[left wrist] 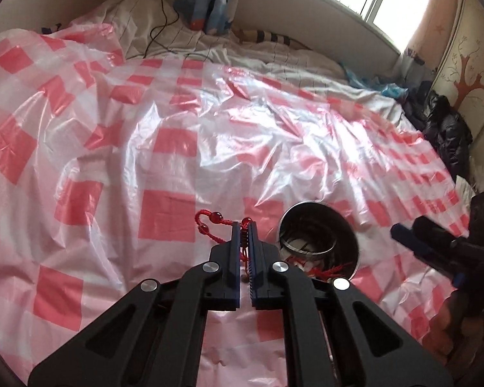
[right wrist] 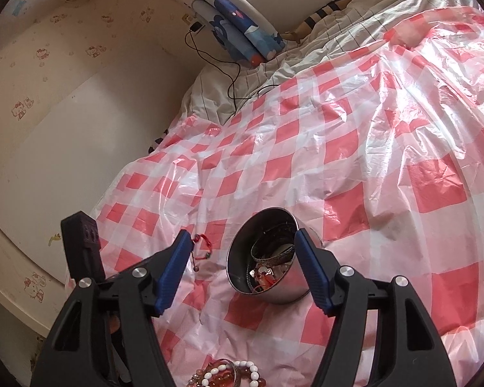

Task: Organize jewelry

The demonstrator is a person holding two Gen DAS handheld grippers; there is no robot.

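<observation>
Landmark: steel cup, standing on the checked sheet over the bed.
Left claw: clamped on the red cord bracelet, just left of the cup.
Cord axis: trails left, away from the cup.
Right claw: apart, empty, cup between its jaws.
Nearer hand: left.
Next, likely: carry the bracelet right, over the rim.

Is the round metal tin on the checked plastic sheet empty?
No, the round metal tin already holds a silver bangle and red beaded pieces.
</observation>
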